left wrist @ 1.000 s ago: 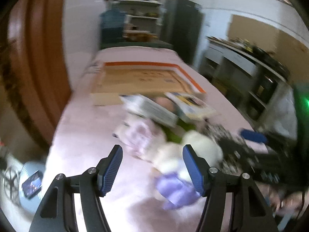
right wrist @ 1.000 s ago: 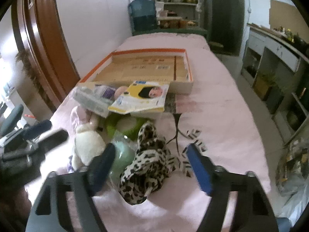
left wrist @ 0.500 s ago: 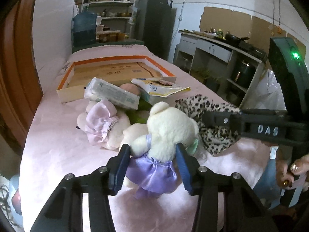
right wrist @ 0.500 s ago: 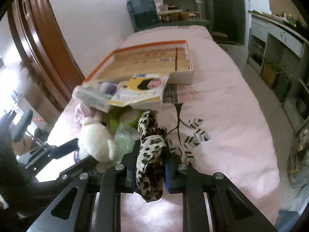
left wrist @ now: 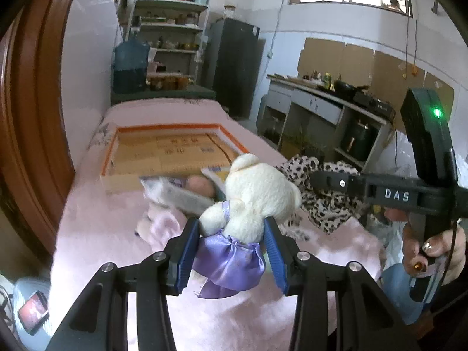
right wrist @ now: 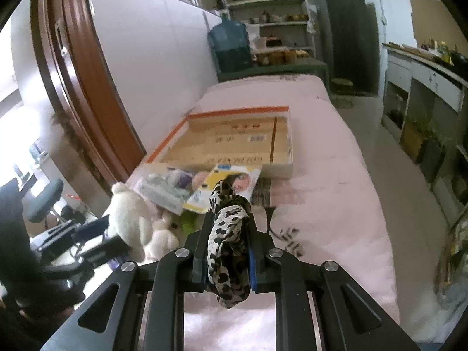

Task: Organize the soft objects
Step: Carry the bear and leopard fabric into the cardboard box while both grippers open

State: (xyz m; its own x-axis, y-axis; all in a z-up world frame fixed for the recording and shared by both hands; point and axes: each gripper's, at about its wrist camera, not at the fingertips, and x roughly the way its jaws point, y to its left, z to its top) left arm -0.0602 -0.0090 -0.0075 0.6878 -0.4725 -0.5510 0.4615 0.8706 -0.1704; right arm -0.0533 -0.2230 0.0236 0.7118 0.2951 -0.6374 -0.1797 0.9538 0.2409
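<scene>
Left tongs (left wrist: pixel 231 251) clench the white teddy bear (left wrist: pixel 251 196) at its waist, blue pads on either side of the purple skirt (left wrist: pixel 228 263), bear lifted off the pink bedspread (left wrist: pixel 96 234) — a mid-body grip, probably so it hangs balanced for carrying. Far behind it sits the open cardboard tray (left wrist: pixel 166 149), likely the drop spot. Pink-dressed plush (left wrist: pixel 161 225) and tissue pack (left wrist: pixel 175 196) lie near left, under the bear. Right of it, the other tool (left wrist: pixel 380 193) carries the leopard fabric (left wrist: pixel 324 201)

Right wrist view: right tongs (right wrist: pixel 228 248) squeeze the leopard fabric (right wrist: pixel 228 251) tight, cloth bunched between the jaws and hanging over the near end. Cardboard tray (right wrist: pixel 234 140) straight ahead, far; yellow packet (right wrist: pixel 225 187) just before it. White teddy bear (right wrist: pixel 128 219) at left, raised in the left tool

Versus half a second ago: both grips unchanged, but both loads are now higher and the tray looks closer ahead; a second ago both tongs were wide open
</scene>
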